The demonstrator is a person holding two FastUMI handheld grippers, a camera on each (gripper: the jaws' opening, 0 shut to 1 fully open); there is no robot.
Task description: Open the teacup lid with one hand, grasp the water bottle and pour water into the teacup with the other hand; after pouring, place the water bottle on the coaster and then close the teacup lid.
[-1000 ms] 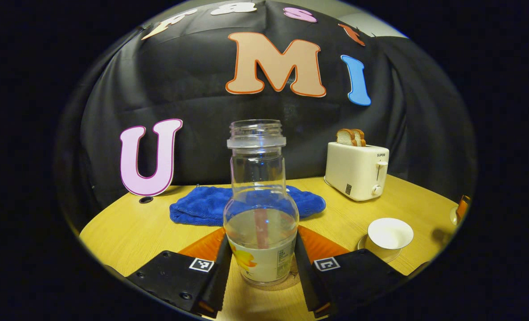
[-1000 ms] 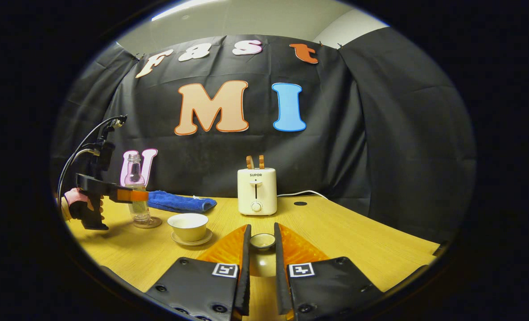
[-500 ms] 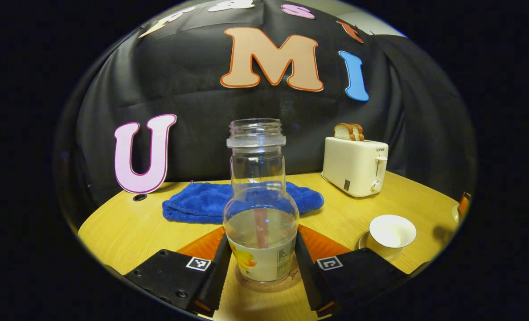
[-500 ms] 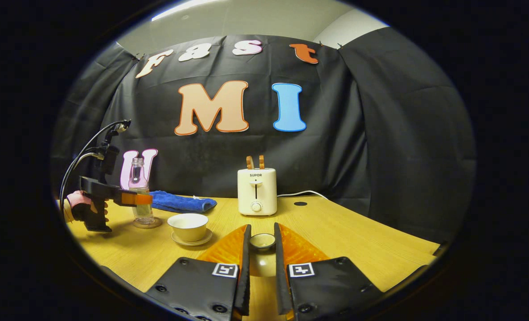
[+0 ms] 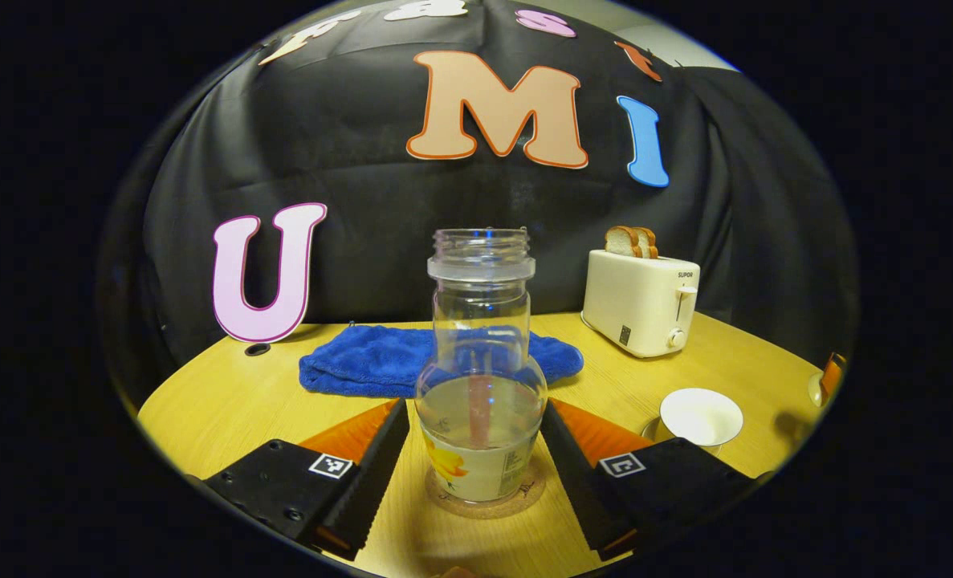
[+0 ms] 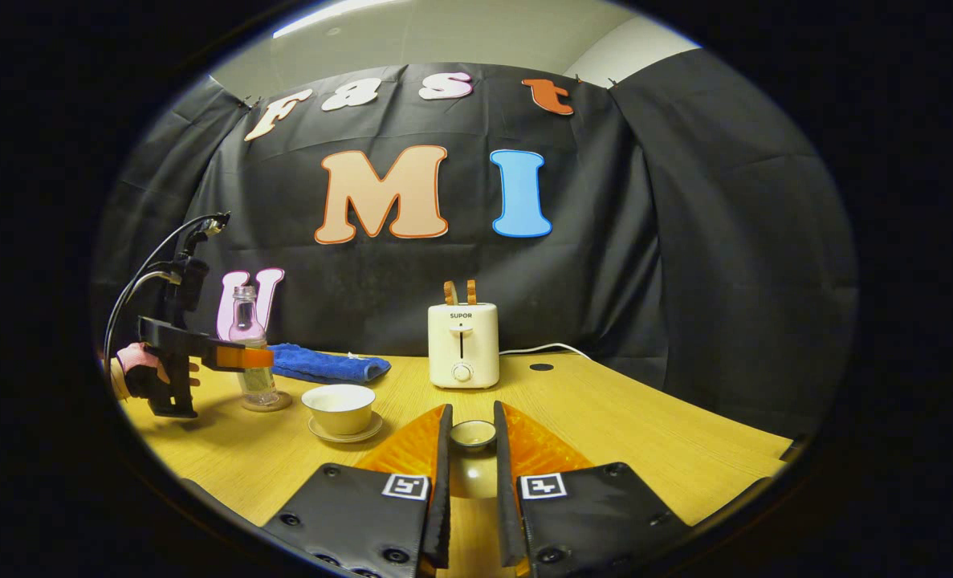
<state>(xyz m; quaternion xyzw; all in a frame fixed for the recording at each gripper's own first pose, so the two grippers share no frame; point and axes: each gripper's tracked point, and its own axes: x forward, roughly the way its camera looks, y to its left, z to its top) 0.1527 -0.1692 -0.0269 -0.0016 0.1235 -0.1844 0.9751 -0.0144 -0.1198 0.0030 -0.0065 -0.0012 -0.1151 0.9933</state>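
Water bottle (image 5: 482,377) stood on coaster (image 5: 484,499) between parted left gripper (image 5: 476,474) fingers; right gripper (image 6: 470,482) clamped teacup lid (image 6: 473,434) — careless withdrawal could topple bottle.

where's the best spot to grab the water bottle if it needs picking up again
Grip the water bottle around its wide lower body, coming in level from the front as the left gripper now sits. It stands upright on the coaster; the round belly fits between the open fingers.
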